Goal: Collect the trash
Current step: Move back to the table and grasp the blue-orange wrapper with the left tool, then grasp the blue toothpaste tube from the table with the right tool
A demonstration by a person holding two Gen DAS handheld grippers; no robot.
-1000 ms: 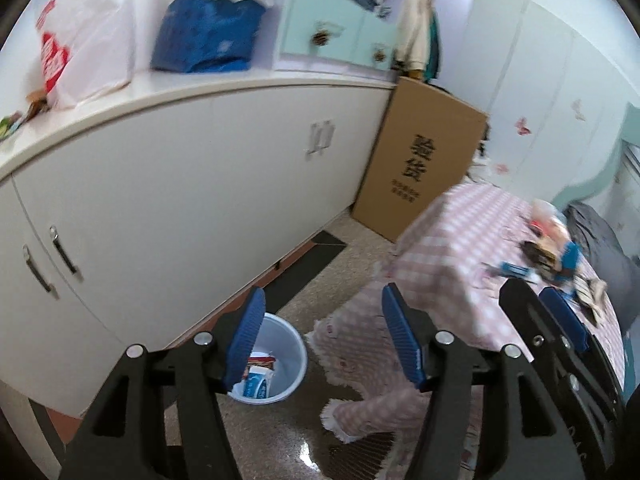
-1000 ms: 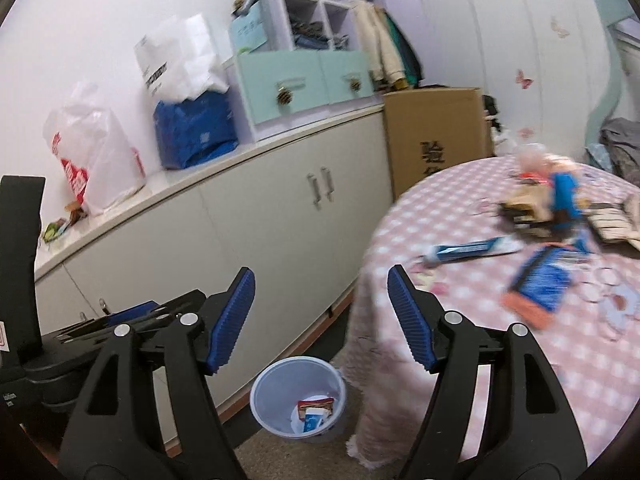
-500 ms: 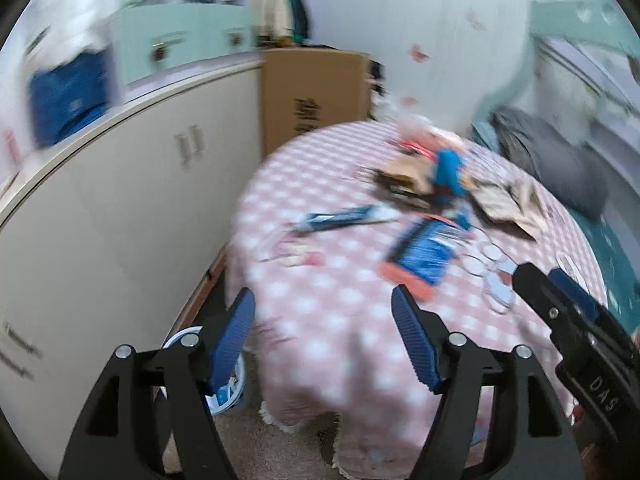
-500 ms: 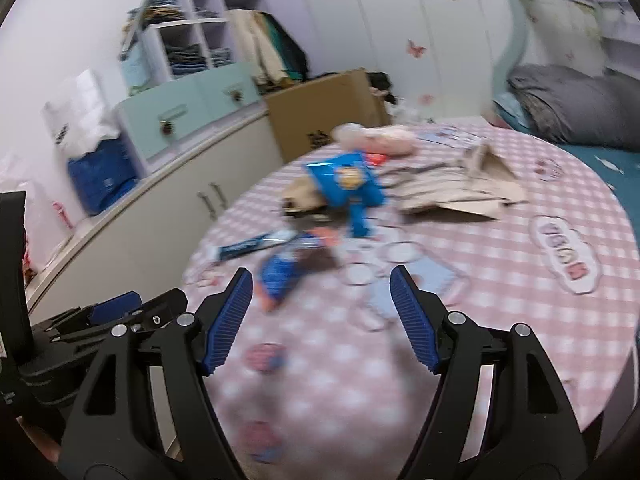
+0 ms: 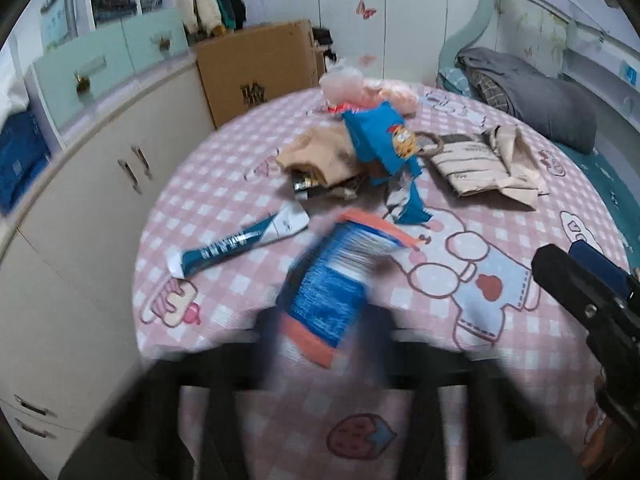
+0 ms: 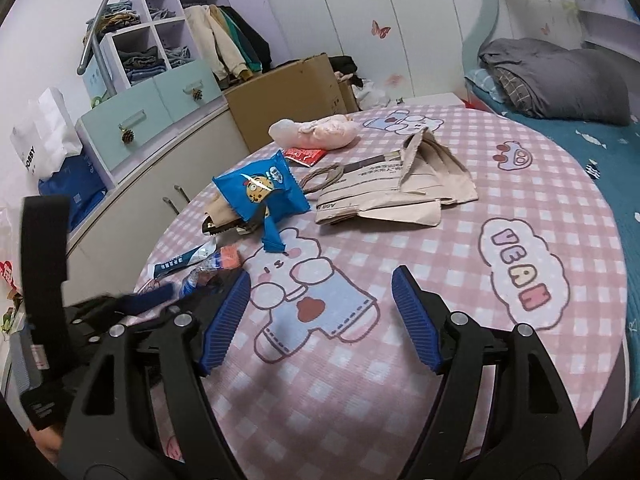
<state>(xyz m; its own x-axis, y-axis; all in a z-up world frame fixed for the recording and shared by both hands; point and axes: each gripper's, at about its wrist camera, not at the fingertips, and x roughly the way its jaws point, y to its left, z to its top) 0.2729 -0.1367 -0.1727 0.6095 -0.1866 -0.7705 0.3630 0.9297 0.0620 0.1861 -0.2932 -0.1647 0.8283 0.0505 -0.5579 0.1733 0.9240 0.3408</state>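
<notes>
A pick-up from the table (image 6: 560,184) is in hand. At the lower centre of the left view the left gripper (image 5: 324,344), blurred, has just been closing, with the blue-and-orange wrapper (image 5: 340,276) between its fingers; whether the pads grip it cannot be told. At the bottom of the right view the right gripper (image 6: 320,320) is held wide and empty over the cloth. More wrappers are piled above centre. Next, a firm hold is judged necessary before lifting.

The right gripper (image 6: 320,320) is held with jaws wide apart above the pink checked tablecloth (image 6: 440,264), nothing between them. A blue snack wrapper (image 6: 260,194) and flattened paper bag (image 6: 396,192) are seen beyond.
</notes>
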